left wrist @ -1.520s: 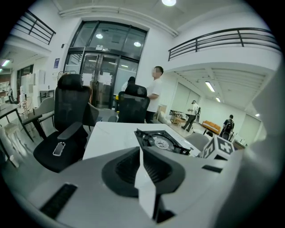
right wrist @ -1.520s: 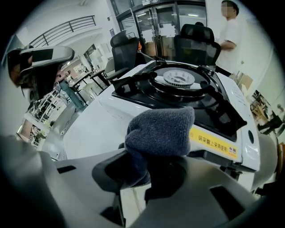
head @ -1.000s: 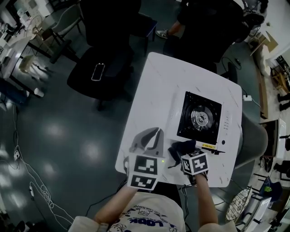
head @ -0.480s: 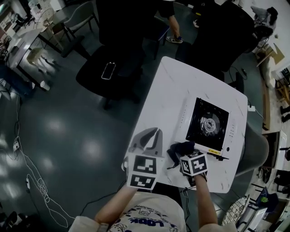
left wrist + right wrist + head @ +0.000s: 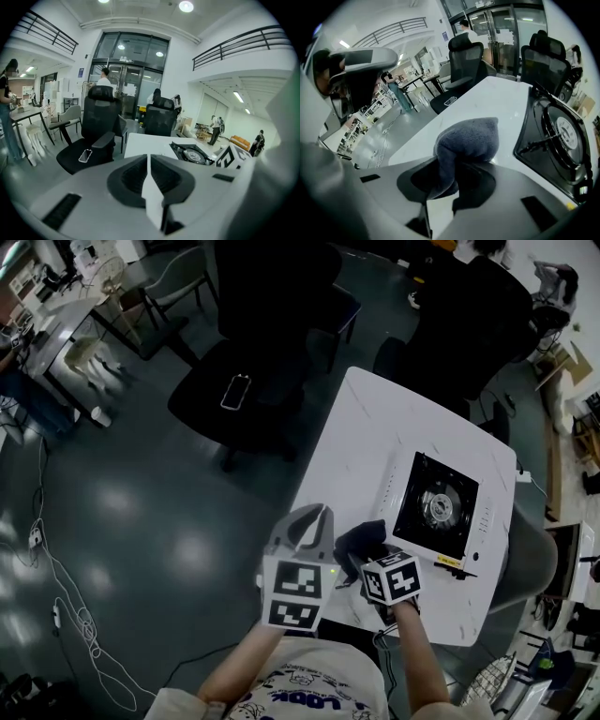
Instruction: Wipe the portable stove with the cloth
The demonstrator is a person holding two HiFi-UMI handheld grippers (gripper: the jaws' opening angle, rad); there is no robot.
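Observation:
The portable stove (image 5: 436, 505) is white with a black top and a round burner, and it sits on the right half of the white table (image 5: 361, 451). A dark blue cloth (image 5: 361, 538) is bunched up just left of the stove's near corner. My right gripper (image 5: 368, 549) is shut on it. In the right gripper view the cloth (image 5: 466, 138) bulges out of the jaws, with the stove (image 5: 560, 136) close on the right. My left gripper (image 5: 306, 526) is at the table's near left edge, shut with nothing in it. Its jaws meet in a seam in the left gripper view (image 5: 148, 158), and the stove (image 5: 192, 153) lies ahead to the right.
Black office chairs (image 5: 239, 390) stand beyond the table's left side, one with a phone (image 5: 235, 390) on its seat. A person in dark clothes (image 5: 469, 306) is at the far end. Cables (image 5: 56, 606) trail over the floor on the left. A grey chair (image 5: 525, 563) is at the right edge.
My right gripper has drawn the cloth a little left and nearer, away from the stove's corner. The head view has shifted. The left gripper stays shut in place.

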